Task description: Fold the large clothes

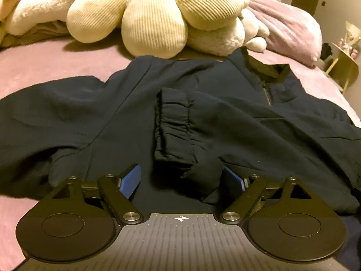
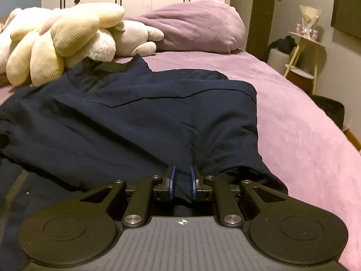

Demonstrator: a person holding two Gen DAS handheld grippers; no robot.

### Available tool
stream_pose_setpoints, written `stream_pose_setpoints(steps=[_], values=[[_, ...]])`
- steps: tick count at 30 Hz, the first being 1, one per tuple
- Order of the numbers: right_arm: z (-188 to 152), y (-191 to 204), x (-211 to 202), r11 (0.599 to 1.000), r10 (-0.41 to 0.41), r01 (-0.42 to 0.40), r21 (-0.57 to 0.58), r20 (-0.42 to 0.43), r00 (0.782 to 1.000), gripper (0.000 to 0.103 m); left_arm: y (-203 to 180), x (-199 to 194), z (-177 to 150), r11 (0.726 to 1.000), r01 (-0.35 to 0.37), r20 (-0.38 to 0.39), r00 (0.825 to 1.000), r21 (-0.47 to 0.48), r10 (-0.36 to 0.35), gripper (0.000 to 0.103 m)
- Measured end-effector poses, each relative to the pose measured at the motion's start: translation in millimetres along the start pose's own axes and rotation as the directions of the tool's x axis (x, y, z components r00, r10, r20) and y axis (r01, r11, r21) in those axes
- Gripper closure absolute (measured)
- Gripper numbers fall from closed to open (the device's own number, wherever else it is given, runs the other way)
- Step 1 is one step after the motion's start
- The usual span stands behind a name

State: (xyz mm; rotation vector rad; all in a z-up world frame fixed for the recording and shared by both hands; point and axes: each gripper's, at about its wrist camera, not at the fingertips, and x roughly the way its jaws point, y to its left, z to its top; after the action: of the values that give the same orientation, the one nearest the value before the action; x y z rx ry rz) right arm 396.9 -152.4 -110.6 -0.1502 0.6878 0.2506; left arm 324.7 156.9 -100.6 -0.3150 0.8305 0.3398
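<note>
**Jacket spread on the bed, 1 sleeve folded in, right gripper pinching the hem**

A dark navy jacket lies spread over the purple bed cover, its collar and zip toward the pile of cream plush cushions at the head of the bed. All places below are given from the jacket.

The left gripper hangs just above the near edge of the jacket with its jaws wide apart. A sleeve, folded in across the jacket's front, ends in a gathered cuff. A crumpled bit of that sleeve lies between the 2 blue pads, closer to the right one, and neither pad presses on it.

The right gripper sits at the jacket's near right hem. Its jaws are nearly together, clamped on a narrow fold of the dark cloth that stands up between the pads.

In the right wrist view the jacket's right edge runs down in a fairly straight fold, and beyond it the bed cover is bare and flat out to the bed's side. Left of the jacket, in the left wrist view, another strip of bare cover reaches toward the cushions. Past the collar, the cushions and a purple pillow crowd close, the nearest cushion almost touching the jacket's top edge. A small side table stands off the bed, well apart from the jacket.
</note>
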Motion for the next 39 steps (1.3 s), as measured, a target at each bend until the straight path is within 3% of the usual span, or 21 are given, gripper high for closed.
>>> stream_pose_setpoints(steps=[7, 12, 21, 39], values=[[4.8, 0.3, 3.6, 0.999, -0.009, 0.008, -0.039, -0.007, 1.000, 0.092, -2.0, 1.9, -0.6, 0.999, -0.022, -0.005, 1.000, 0.034, 0.022, 0.012], [4.1, -9.8, -15.6, 1.000, 0.001, -0.001, 0.011, 0.006, 1.000, 0.092, -1.8, 5.0, -0.1, 0.999, -0.027, -0.005, 1.000, 0.038, 0.028, 0.008], [-0.4, -6.0, 5.6, 1.000, -0.019, 0.019, -0.014, -0.007, 1.000, 0.095, -3.1, 12.7, -0.2, 0.997, -0.043, 0.004, 0.999, 0.057, 0.043, 0.003], [-0.8, -4.4, 9.4, 0.999, -0.024, 0.024, -0.040, -0.007, 1.000, 0.095, -3.6, 18.7, 2.1, 0.996, -0.052, 0.000, 0.999, 0.072, 0.053, 0.000]])
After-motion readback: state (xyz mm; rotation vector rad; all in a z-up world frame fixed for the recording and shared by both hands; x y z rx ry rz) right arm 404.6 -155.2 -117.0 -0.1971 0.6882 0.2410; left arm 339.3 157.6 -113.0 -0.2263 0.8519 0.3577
